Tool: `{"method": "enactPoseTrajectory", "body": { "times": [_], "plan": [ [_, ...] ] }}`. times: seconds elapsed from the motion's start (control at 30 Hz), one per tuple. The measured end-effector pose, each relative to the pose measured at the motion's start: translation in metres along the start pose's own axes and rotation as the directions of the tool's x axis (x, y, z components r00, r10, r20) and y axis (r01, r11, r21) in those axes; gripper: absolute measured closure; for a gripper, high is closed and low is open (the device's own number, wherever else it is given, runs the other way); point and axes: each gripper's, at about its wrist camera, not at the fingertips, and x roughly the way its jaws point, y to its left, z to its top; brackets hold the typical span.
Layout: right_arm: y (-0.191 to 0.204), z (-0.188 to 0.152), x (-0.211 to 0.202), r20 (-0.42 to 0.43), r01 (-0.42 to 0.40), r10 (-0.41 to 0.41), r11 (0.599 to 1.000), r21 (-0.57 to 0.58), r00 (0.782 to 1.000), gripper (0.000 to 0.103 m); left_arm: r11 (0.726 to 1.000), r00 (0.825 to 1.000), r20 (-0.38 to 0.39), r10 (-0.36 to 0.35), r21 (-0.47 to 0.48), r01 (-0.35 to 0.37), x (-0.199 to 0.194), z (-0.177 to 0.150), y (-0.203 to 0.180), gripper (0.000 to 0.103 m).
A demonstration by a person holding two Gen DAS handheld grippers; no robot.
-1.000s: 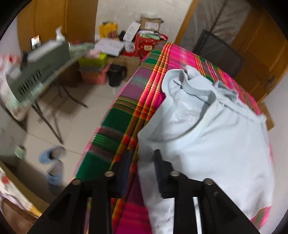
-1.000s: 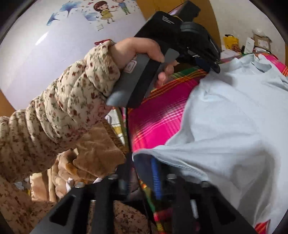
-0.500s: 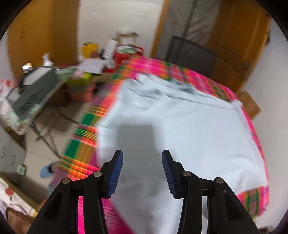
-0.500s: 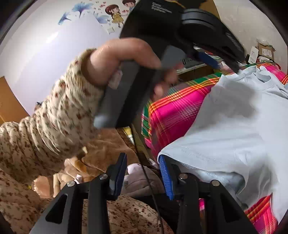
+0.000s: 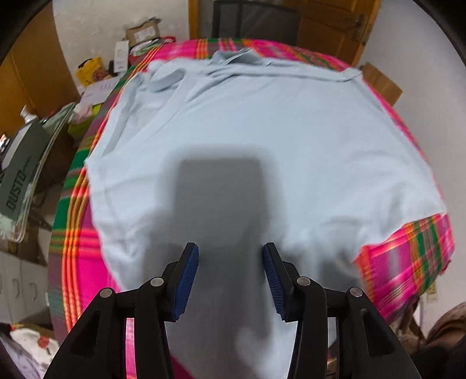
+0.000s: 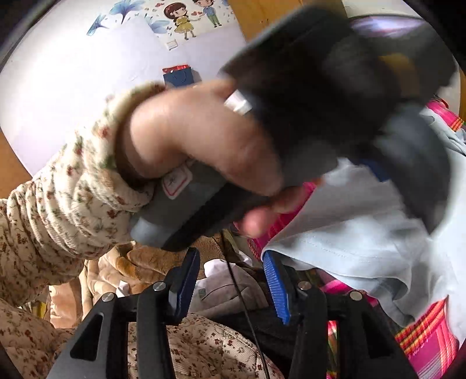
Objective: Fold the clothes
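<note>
A pale blue T-shirt (image 5: 262, 116) lies spread flat on a table under a pink and green plaid cloth (image 5: 81, 239), its collar at the far end. My left gripper (image 5: 230, 280) hangs open over the near middle of the shirt, pointing steeply down, with nothing between its blue pads and its shadow on the fabric. In the right wrist view my right gripper (image 6: 230, 285) is at the table's near corner with its jaws opening. The shirt's hem corner (image 6: 364, 233) lies just past its right finger, not between the pads. A person's hand (image 6: 204, 140) in a floral sleeve fills the view above, gripping the left gripper's handle.
A dark chair (image 5: 256, 17) and a wooden door (image 5: 335, 26) stand beyond the table's far end. Boxes and bags (image 5: 142, 32) crowd the floor at the far left, beside a grey box (image 5: 20, 163). Brown and white clothes (image 6: 139, 262) are piled below the right gripper.
The left gripper swung from the table's left edge to over the shirt's middle and opened. The right gripper let go of the shirt hem and opened wider. The shirt now lies flatter.
</note>
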Motion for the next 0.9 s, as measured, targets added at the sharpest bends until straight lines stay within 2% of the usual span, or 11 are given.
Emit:
{"method": "enactPoseTrajectory", "body": {
  "times": [0.13, 0.27, 0.37, 0.47, 0.53, 0.6, 0.67, 0.8, 0.87, 0.9],
  "plan": [
    [-0.002, 0.000, -0.015, 0.034, 0.009, -0.009, 1.000, 0.004, 0.999, 0.055, 0.999, 1.000, 0.010, -0.024, -0.021, 0.024, 0.001, -0.011, 0.010, 0.054],
    [0.001, -0.004, -0.029, 0.050, -0.036, 0.036, 0.999, 0.002, 0.998, 0.055, 1.000, 1.000, 0.029, -0.005, -0.004, 0.006, -0.003, -0.021, 0.011, 0.053],
    [0.007, -0.010, -0.045, 0.059, -0.038, 0.040, 0.999, -0.039, 0.997, 0.055, 1.000, 1.000, 0.028, 0.000, 0.004, 0.000, -0.007, -0.029, 0.012, 0.049],
    [-0.003, -0.016, -0.078, 0.094, 0.015, -0.011, 0.999, -0.039, 0.996, 0.055, 1.000, 1.000, 0.026, -0.005, -0.003, 0.005, -0.013, -0.038, 0.019, 0.048],
    [-0.023, -0.027, -0.099, 0.118, 0.119, -0.120, 0.993, 0.016, 0.986, 0.055, 1.000, 1.000, 0.022, 0.010, -0.002, -0.010, -0.017, -0.044, 0.021, 0.048],
    [-0.051, -0.048, -0.124, 0.125, 0.233, -0.244, 0.967, 0.098, 0.962, 0.055, 0.999, 0.999, 0.024, 0.035, 0.011, -0.035, -0.023, -0.048, 0.019, 0.048],
    [-0.078, -0.071, -0.147, 0.112, 0.346, -0.367, 0.922, 0.172, 0.923, 0.055, 0.998, 0.998, 0.066, 0.023, 0.050, -0.027, -0.035, -0.049, 0.009, 0.047],
    [-0.118, -0.118, -0.185, 0.030, 0.540, -0.568, 0.796, 0.271, 0.822, 0.055, 0.988, 0.990, 0.140, -0.026, 0.155, 0.004, -0.054, -0.039, -0.028, 0.047],
    [-0.125, -0.136, -0.196, -0.020, 0.619, -0.638, 0.738, 0.268, 0.769, 0.056, 0.977, 0.988, 0.153, -0.028, 0.214, -0.005, -0.056, -0.030, -0.047, 0.047],
    [-0.126, -0.140, -0.201, -0.031, 0.644, -0.659, 0.723, 0.250, 0.751, 0.057, 0.968, 0.987, 0.155, -0.034, 0.251, -0.006, -0.056, -0.028, -0.060, 0.047]
  ]
}}
